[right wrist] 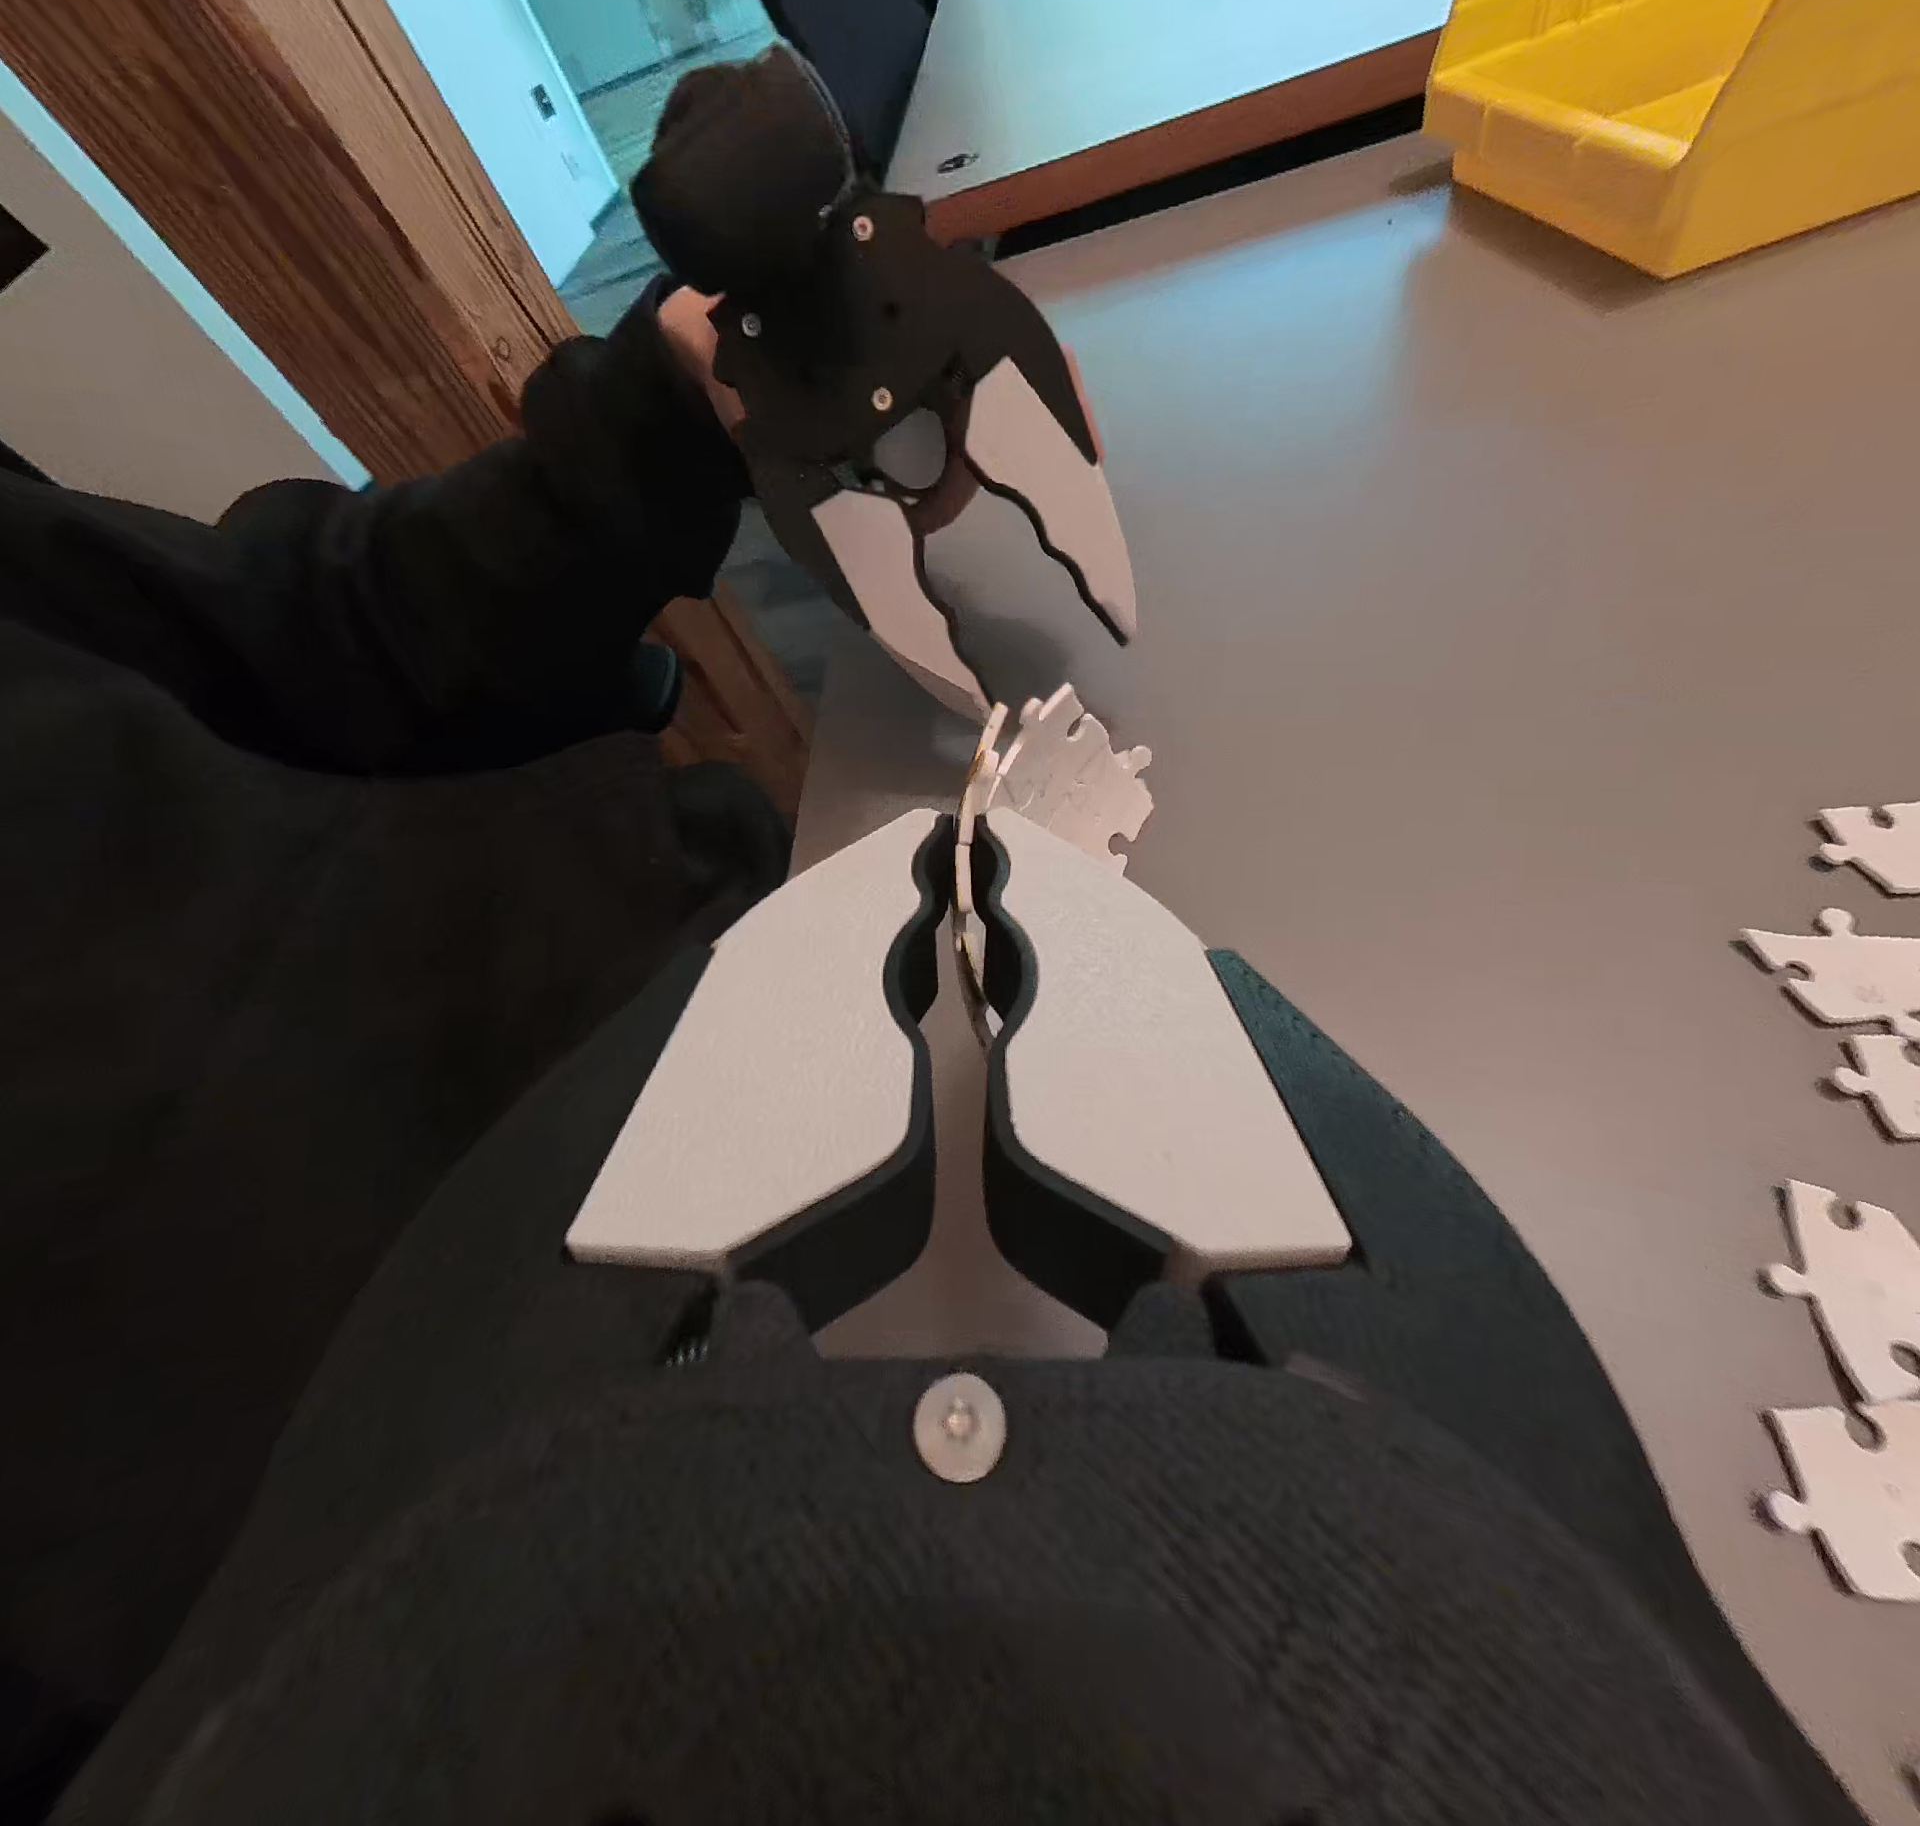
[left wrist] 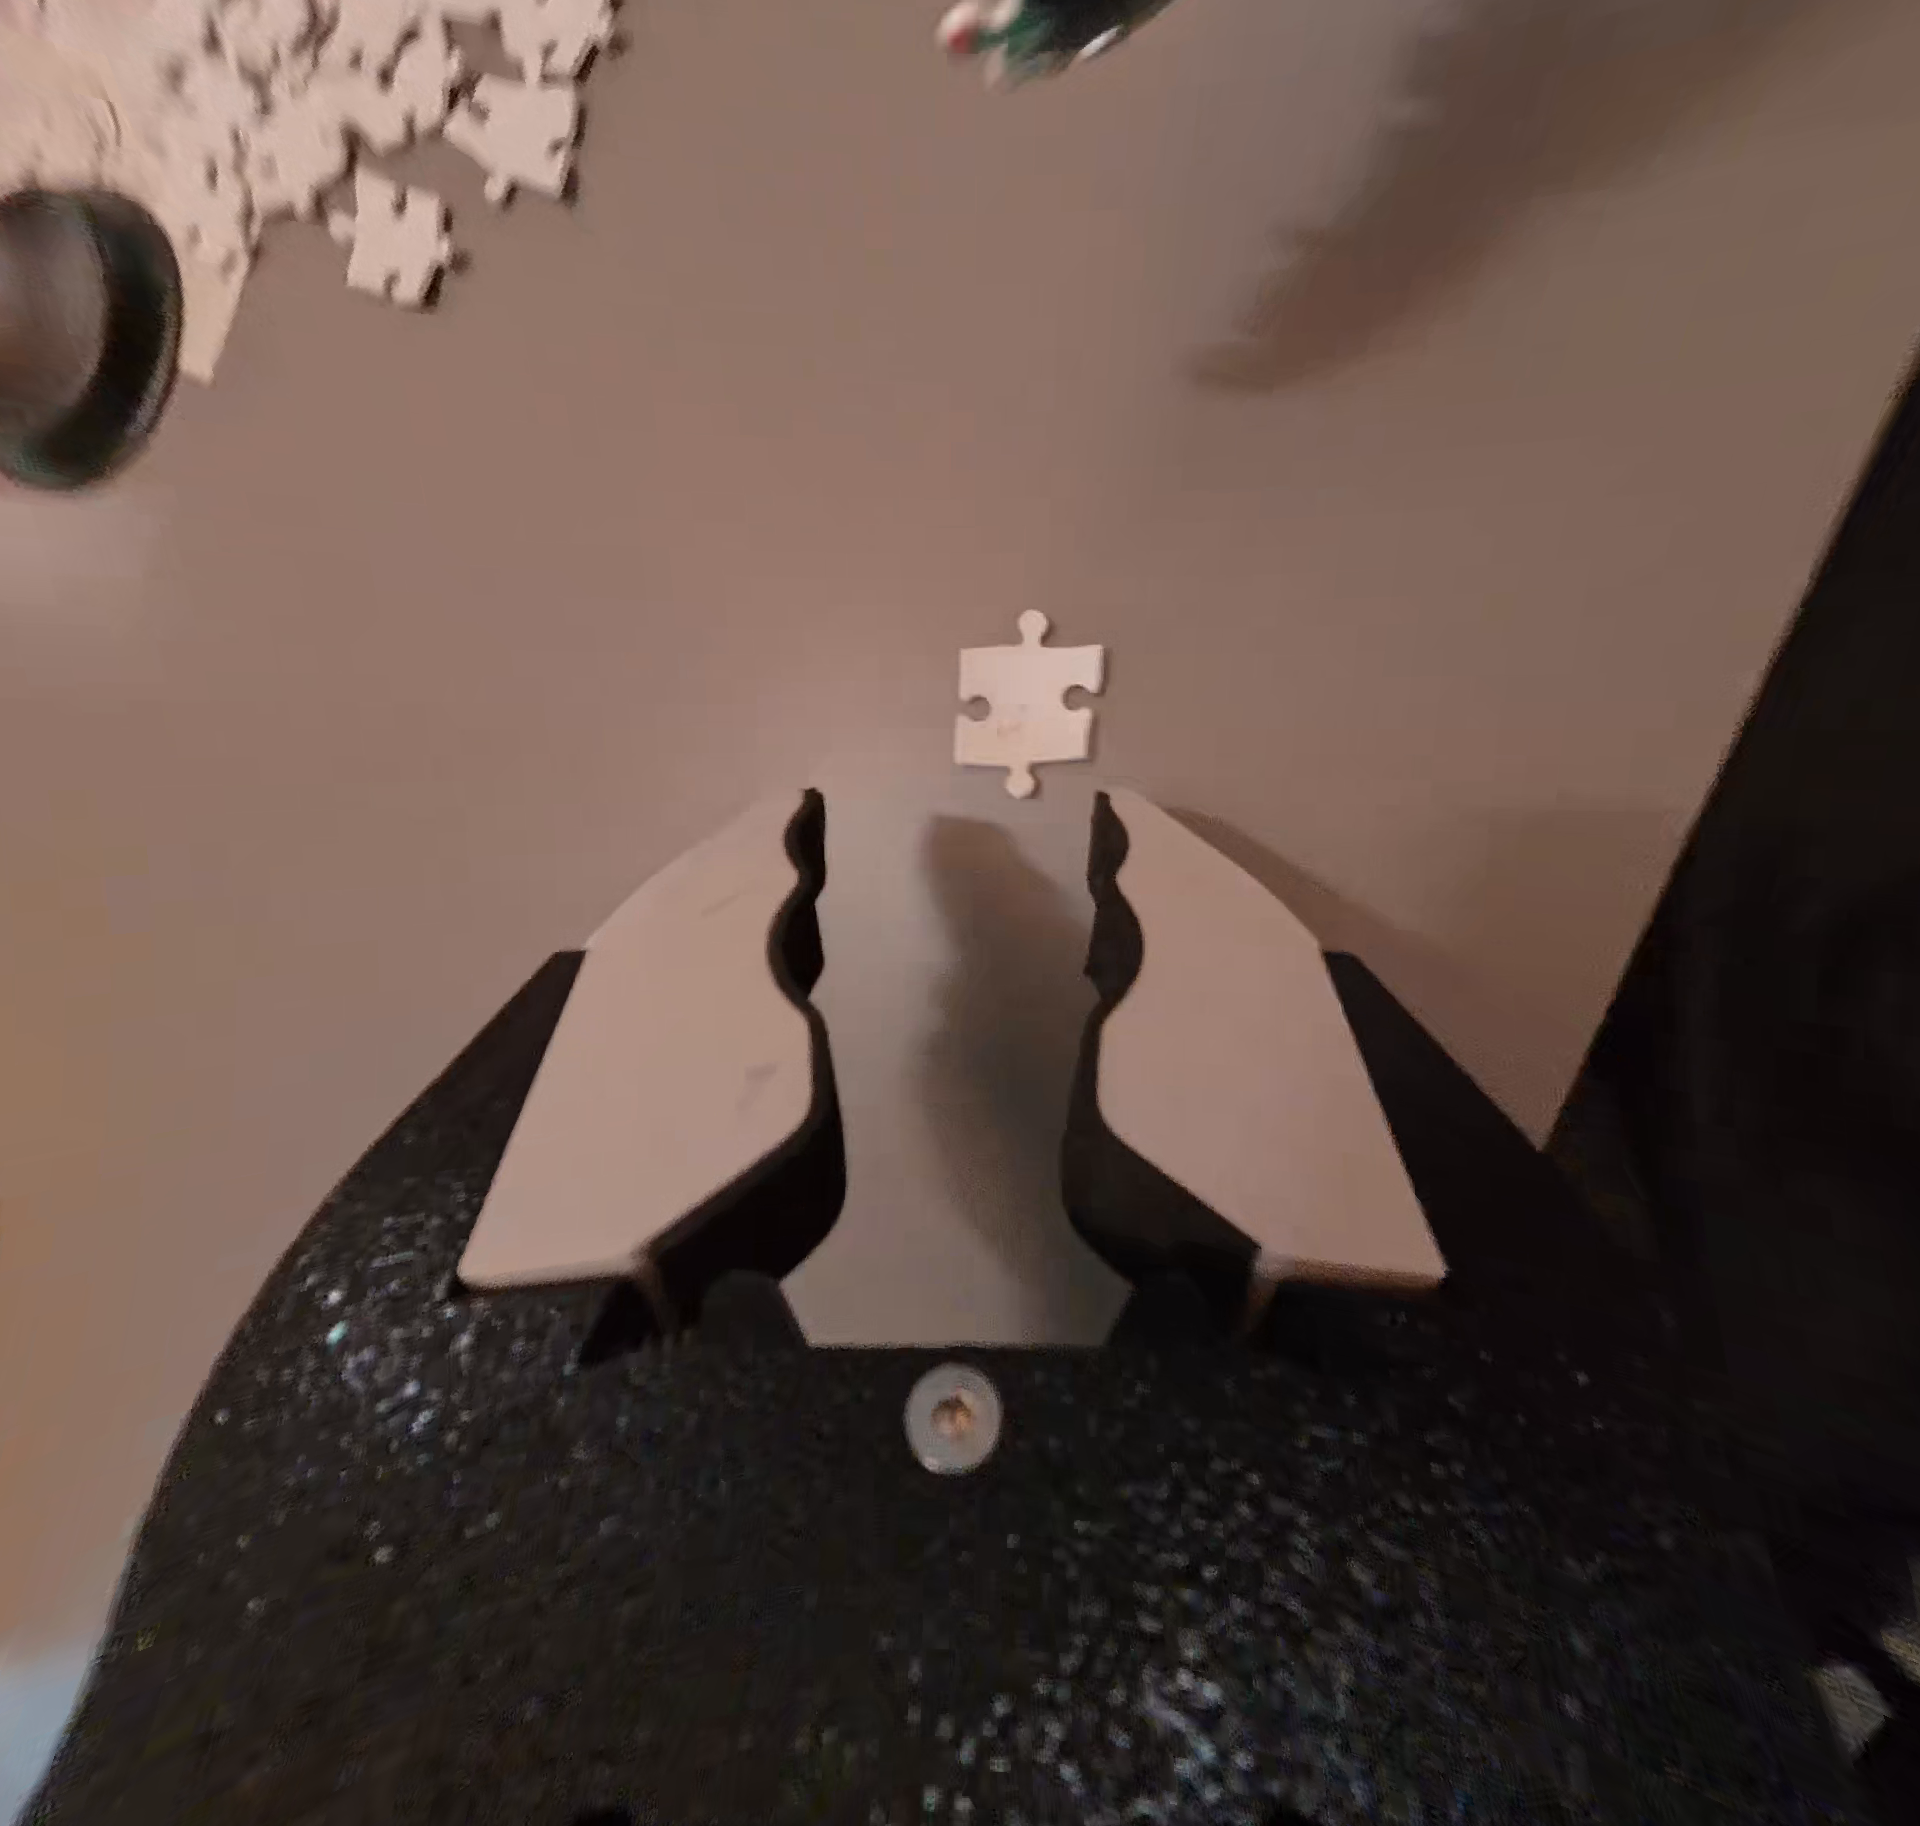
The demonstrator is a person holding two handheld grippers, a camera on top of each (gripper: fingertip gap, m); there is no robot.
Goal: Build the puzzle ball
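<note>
A single white puzzle piece [left wrist: 1029,706] lies flat on the grey table [left wrist: 935,426], just beyond the fingertips of my left gripper [left wrist: 956,810], which is open, empty and right above the table. My right gripper [right wrist: 966,826] is shut on a curved section of joined white puzzle pieces [right wrist: 1081,779] and holds it on edge above the table. The left gripper also shows in the right wrist view [right wrist: 1049,670], open, close beyond the held section. A blurred red, green and white shape [left wrist: 1081,0] hangs at the top of the left wrist view.
A pile of loose white pieces [left wrist: 364,62] lies at the far left, with a dark round object [left wrist: 73,342] beside it. More loose pieces [right wrist: 1860,1049] lie to the right. A yellow bin [right wrist: 1662,83] stands at the back right. A wooden post [right wrist: 260,166] and the table edge are on the left. Across from one pair of fingers to the other is roughly 15 centimeters. It is some 25 centimeters from my left tips to the dark round object [left wrist: 73,342].
</note>
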